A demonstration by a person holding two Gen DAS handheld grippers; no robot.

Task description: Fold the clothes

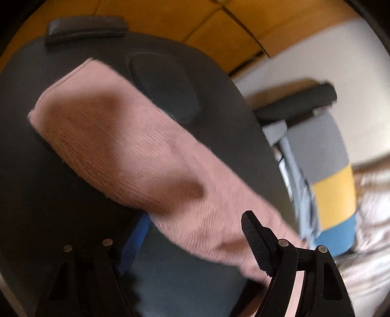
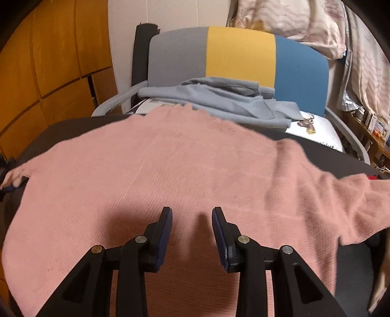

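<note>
Pink sweater lies spread over the dark table, one sleeve stretched across it. Right gripper hovers above the sweater, fingers apart and empty. Left gripper stands wide over the sleeve, not clamping it.

Ahead of the fingers stands a chair with a grey, yellow and blue back, grey cloth heaped on its seat. Orange wood panels rise left; pale patterned fabric hangs right.
</note>
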